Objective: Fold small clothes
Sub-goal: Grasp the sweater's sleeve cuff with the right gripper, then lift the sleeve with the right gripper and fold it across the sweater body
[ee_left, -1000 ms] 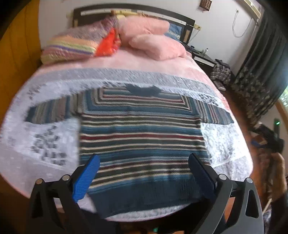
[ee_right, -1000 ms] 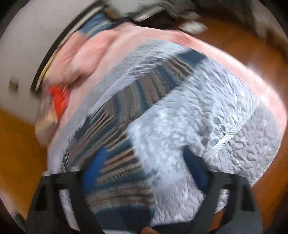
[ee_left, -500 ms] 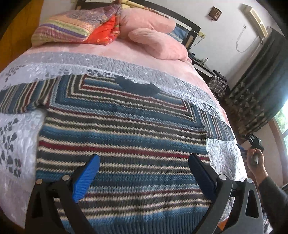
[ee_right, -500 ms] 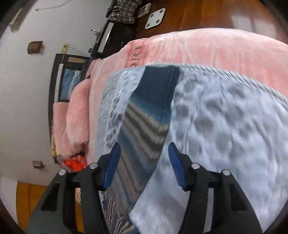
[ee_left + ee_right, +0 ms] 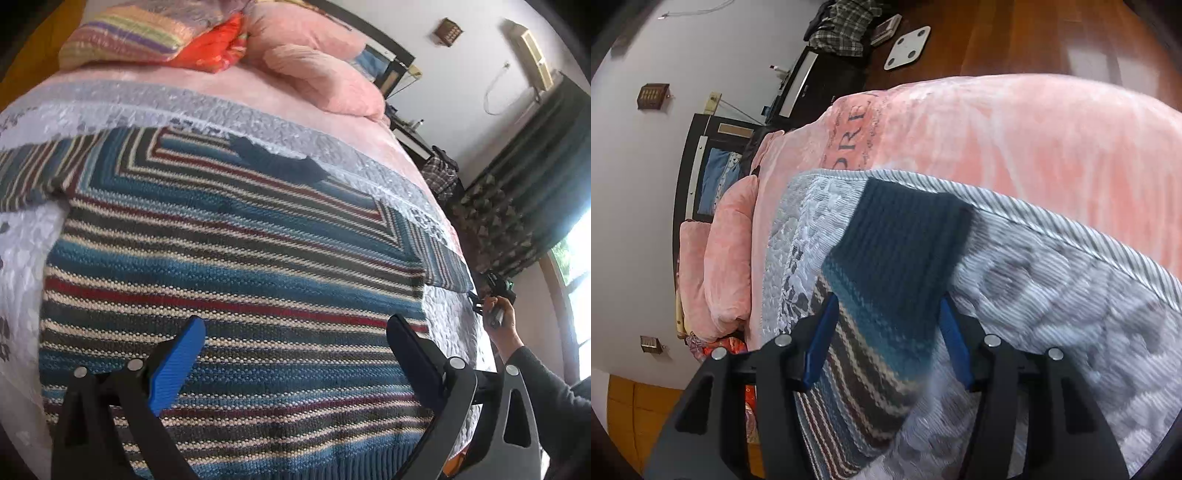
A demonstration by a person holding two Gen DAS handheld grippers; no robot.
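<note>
Both claws have closed in on the striped sweater (image 5: 236, 273), spread flat on the bed (image 5: 258, 96). The right claw (image 5: 886, 339) straddles its sleeve cuff (image 5: 905, 243), unclenched; the left claw (image 5: 295, 350) hovers released over the hem. Next: clench the cuff and fold the sleeve inward.

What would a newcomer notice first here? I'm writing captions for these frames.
The striped knit sweater spread flat on the bed's grey quilt dominates the left view, under the open left gripper. In the right view, the right gripper straddles the sleeve's dark cuff. Pink pillows lie beyond.
</note>
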